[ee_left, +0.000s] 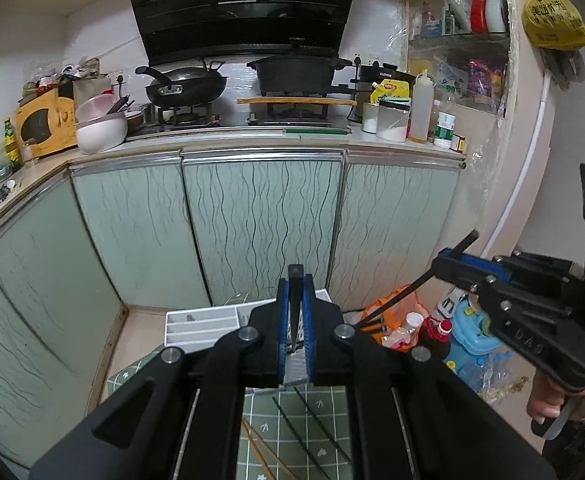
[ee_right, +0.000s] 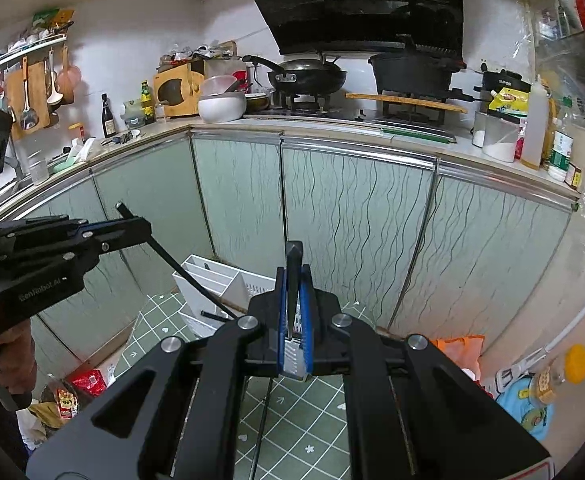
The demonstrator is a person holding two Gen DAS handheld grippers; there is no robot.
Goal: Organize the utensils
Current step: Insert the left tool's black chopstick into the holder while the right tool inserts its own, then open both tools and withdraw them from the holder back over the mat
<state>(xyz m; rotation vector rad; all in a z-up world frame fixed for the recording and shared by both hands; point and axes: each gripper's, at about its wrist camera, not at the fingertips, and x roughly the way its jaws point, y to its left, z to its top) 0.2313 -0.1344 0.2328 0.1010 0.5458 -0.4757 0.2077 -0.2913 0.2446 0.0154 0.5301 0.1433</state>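
Note:
In the left wrist view my left gripper is shut on a black chopstick that stands up between its blue pads. Below and beyond it lies a white divided utensil tray on a green checked mat, where two loose black chopsticks and wooden chopsticks rest. At the right, my right gripper is shut on another black chopstick, slanting down-left. The right wrist view shows the right gripper clamping its chopstick, with the left gripper and its slanted chopstick above the tray.
Pale green cabinet doors stand close behind the tray. The counter above carries a wok, pots and bottles. Floor clutter sits at the right: an orange bag, bottles, a blue toy. A hand grips the right tool.

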